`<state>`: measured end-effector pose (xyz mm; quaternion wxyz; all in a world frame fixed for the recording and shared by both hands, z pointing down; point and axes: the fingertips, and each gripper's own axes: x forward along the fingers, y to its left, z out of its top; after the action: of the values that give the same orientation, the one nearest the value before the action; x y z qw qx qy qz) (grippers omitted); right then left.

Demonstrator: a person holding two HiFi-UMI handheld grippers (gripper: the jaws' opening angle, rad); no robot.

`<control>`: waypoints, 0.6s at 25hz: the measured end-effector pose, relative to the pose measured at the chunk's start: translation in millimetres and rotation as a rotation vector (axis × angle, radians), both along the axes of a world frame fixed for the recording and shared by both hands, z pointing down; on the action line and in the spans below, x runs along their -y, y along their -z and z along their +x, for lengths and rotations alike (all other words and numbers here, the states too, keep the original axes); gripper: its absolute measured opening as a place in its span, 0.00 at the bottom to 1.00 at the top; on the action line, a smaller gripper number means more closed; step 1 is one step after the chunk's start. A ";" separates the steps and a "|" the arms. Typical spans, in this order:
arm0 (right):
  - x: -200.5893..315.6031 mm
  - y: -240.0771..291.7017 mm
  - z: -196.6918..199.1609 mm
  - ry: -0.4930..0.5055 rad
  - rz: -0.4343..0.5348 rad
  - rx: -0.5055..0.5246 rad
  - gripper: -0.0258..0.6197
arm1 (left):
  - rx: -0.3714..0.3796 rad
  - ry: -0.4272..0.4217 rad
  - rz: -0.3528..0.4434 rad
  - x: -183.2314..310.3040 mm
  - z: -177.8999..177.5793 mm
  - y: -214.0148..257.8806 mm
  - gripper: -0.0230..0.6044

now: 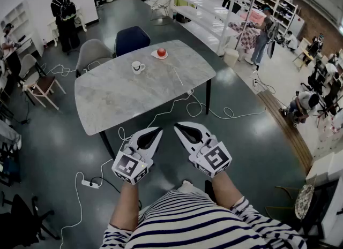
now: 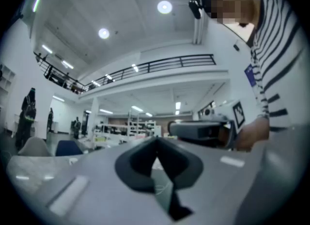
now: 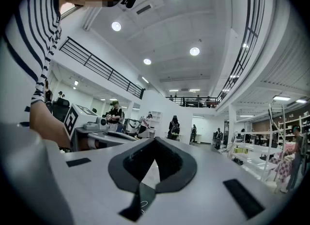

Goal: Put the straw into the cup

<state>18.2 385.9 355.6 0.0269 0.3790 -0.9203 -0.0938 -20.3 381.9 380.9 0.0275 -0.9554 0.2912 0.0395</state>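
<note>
In the head view a white cup (image 1: 138, 67) with a handle stands on the far half of the grey marble table (image 1: 118, 100). A thin white straw (image 1: 177, 76) lies flat to the cup's right. Both grippers are held low, short of the table's near edge and well away from both objects. My left gripper (image 1: 158, 131) and my right gripper (image 1: 178, 127) point forward side by side, each shut with nothing between the jaws. The left gripper view (image 2: 156, 145) and the right gripper view (image 3: 154, 142) show closed tips and look over the room; the cup and straw are not visible in either.
A red apple (image 1: 161, 52) on a pink plate sits beyond the cup. Two chairs (image 1: 131, 39) stand at the table's far side. White cables and a power strip (image 1: 89, 183) lie on the floor by the table legs. Shelving (image 1: 206, 7) and people stand further off.
</note>
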 end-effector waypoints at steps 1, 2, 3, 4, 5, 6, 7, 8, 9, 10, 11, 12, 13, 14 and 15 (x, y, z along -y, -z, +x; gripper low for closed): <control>0.3 -0.2 -0.3 0.001 0.001 0.001 0.05 | 0.001 -0.001 0.000 0.0 0.0 0.0 0.05; 0.6 -0.3 -0.6 0.001 0.001 0.001 0.05 | 0.001 -0.003 0.001 0.0 0.0 0.2 0.05; 0.6 0.0 -0.9 0.002 0.001 0.001 0.05 | 0.001 -0.004 0.001 -0.1 0.0 0.5 0.05; 0.4 0.9 -1.5 0.002 0.002 0.000 0.05 | 0.001 -0.004 0.000 -0.3 -0.1 1.0 0.05; 0.0 1.9 -2.0 0.002 0.003 -0.001 0.05 | 0.002 -0.004 0.000 -0.7 -0.3 1.7 0.05; -0.6 2.5 -2.3 0.002 0.003 -0.003 0.05 | 0.002 -0.005 0.000 -1.1 -0.5 2.2 0.05; -1.0 2.6 -2.3 0.002 0.003 -0.004 0.05 | 0.003 -0.005 0.000 -1.5 -0.4 2.4 0.05; -1.4 2.3 -2.0 0.003 0.002 -0.005 0.05 | 0.003 -0.006 0.000 -2.0 0.0 2.5 0.05; -1.9 2.0 -1.5 0.006 0.001 -0.002 0.05 | 0.001 -0.009 0.001 -2.4 0.7 2.7 0.05; -2.5 1.8 -1.4 0.014 -0.001 0.004 0.05 | -0.001 -0.011 0.001 -2.9 1.4 3.0 0.05; -3.1 1.8 -1.6 0.024 -0.005 0.014 0.05 | -0.004 -0.013 0.001 -3.1 1.9 3.5 0.05; -3.6 2.1 -2.2 0.034 -0.007 0.026 0.05 | -0.005 -0.014 0.002 -3.0 2.2 3.9 0.05; -3.9 2.1 -2.7 0.040 -0.008 0.036 0.05 | -0.005 -0.015 0.002 -3.0 2.2 3.7 0.05; -4.2 1.5 -3.2 0.044 -0.010 0.043 0.05 | -0.003 -0.016 0.001 -3.1 2.0 3.0 0.05; -4.5 0.0 -3.3 0.045 -0.012 0.043 0.05 | -0.002 -0.016 -0.001 -3.3 2.0 1.9 0.05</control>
<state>14.8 390.5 355.6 0.0070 0.3600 -0.9294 -0.0807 -18.3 385.2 379.0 0.0262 -0.9578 0.2834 0.0405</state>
